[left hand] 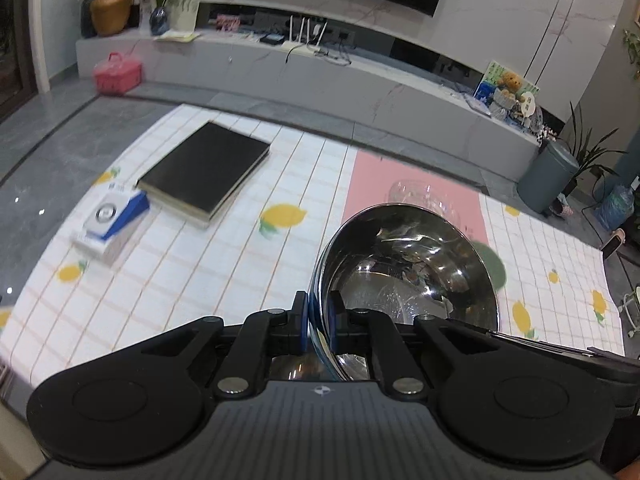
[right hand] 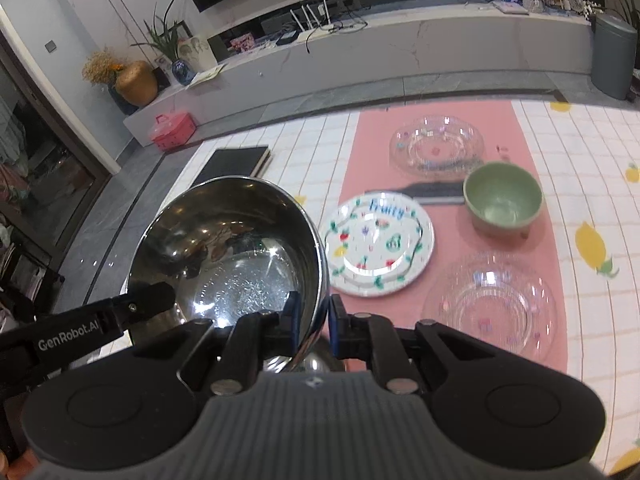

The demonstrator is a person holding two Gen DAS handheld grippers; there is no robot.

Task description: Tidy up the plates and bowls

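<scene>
A shiny steel bowl hangs above the table, held by both grippers. My left gripper is shut on its left rim and my right gripper is shut on its right rim, the steel bowl filling the left of that view. The left gripper's finger shows at the bowl's far side. On the pink mat lie a white printed plate, a green bowl and two clear glass dishes.
A black book and a blue-and-white box lie on the lemon-print tablecloth to the left. Beyond the table's far edge run grey floor and a low TV bench. A grey bin stands at the right.
</scene>
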